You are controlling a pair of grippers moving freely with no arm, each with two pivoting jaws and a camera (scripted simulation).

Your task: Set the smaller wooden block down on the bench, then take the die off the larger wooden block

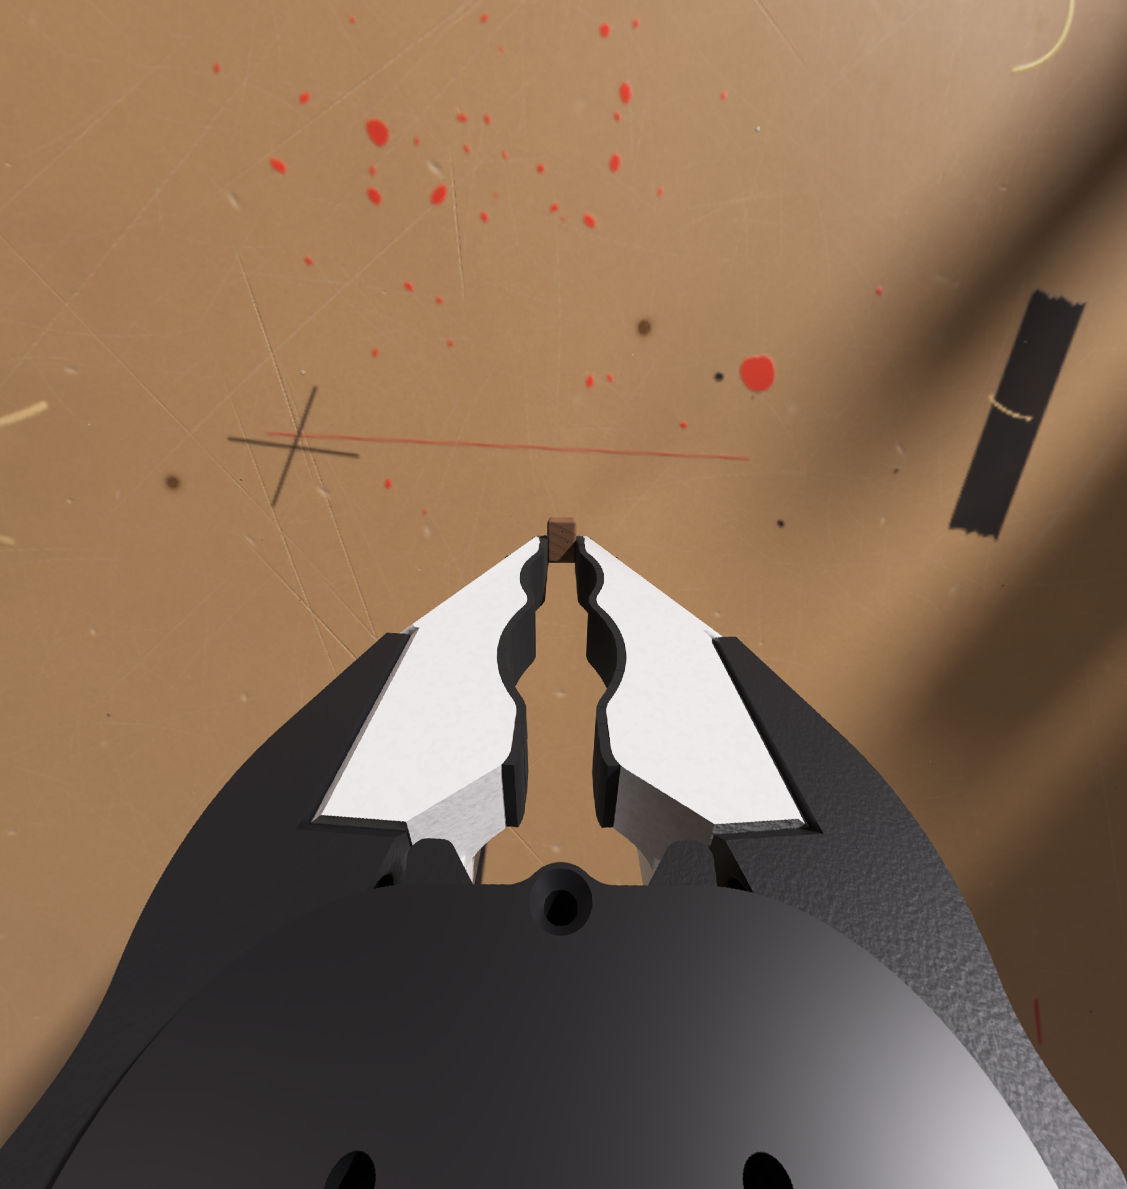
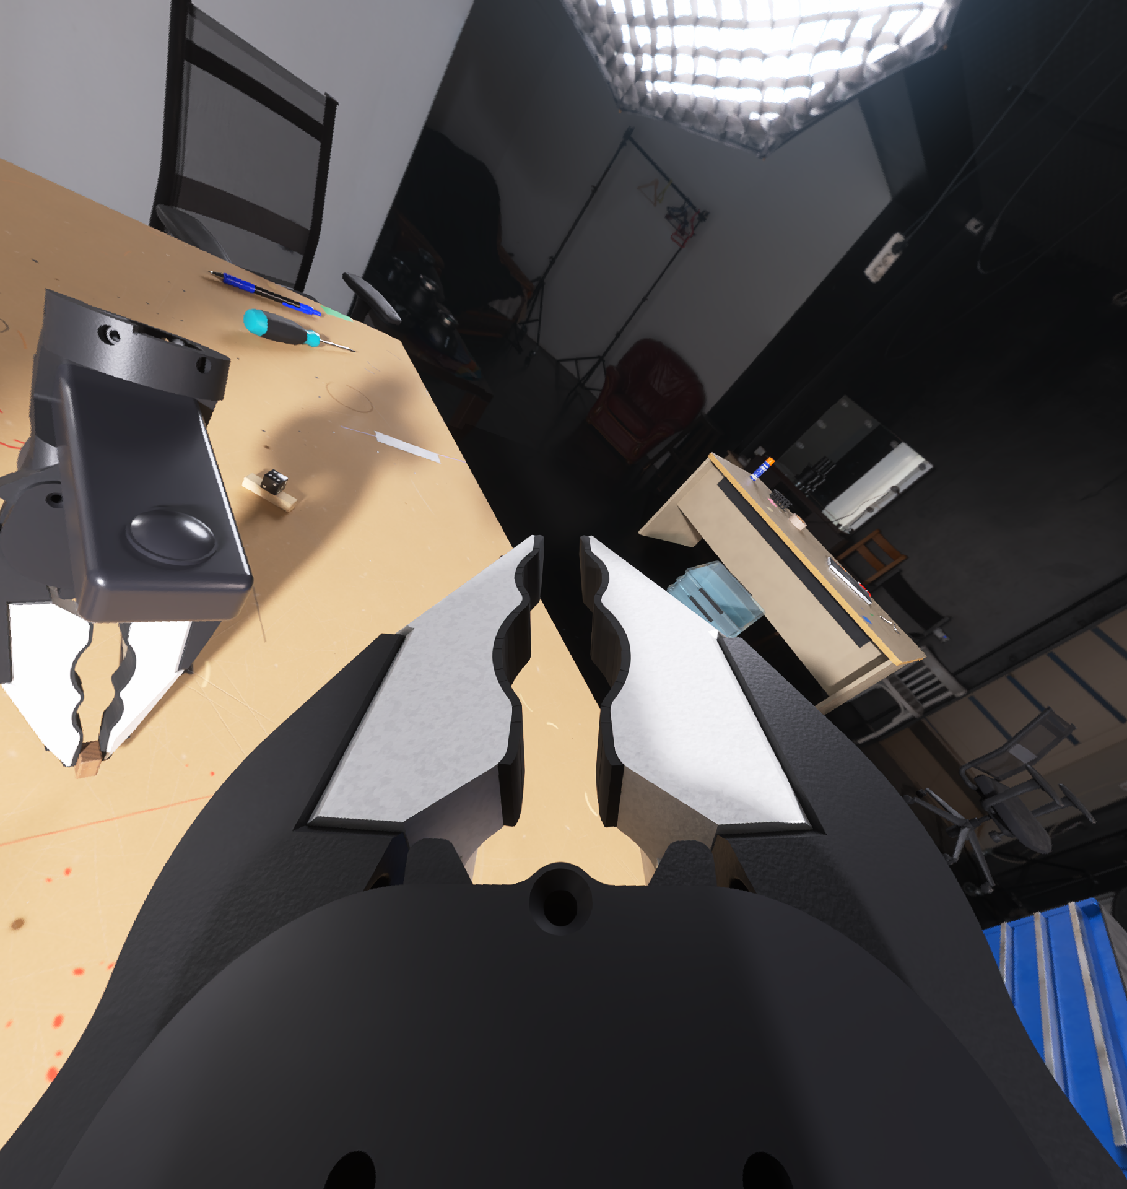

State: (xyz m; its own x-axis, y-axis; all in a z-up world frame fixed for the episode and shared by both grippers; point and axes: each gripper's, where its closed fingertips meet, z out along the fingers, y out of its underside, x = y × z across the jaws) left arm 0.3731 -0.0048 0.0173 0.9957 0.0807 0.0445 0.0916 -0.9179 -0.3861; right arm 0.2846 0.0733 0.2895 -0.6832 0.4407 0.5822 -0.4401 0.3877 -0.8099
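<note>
My left gripper (image 1: 561, 548) is shut on the smaller wooden block (image 1: 561, 531), a small brown cube pinched at the fingertips. It points down at the tan bench (image 1: 162, 322). In the right wrist view the left gripper (image 2: 89, 749) holds the block (image 2: 88, 768) at or just above the bench surface; I cannot tell if it touches. Beyond it, a black die (image 2: 274, 480) sits on the larger, pale wooden block (image 2: 285, 500), which lies flat on the bench. My right gripper (image 2: 561, 547) is empty, its jaws a narrow gap apart, hovering near the bench's right edge.
A teal-handled screwdriver (image 2: 281, 328) and a blue pen (image 2: 265, 293) lie at the far end of the bench, before a black chair (image 2: 246, 148). A strip of black tape (image 1: 1014, 418) and red paint spots (image 1: 757, 373) mark the bench. The bench edge (image 2: 458, 463) runs diagonally right of the die.
</note>
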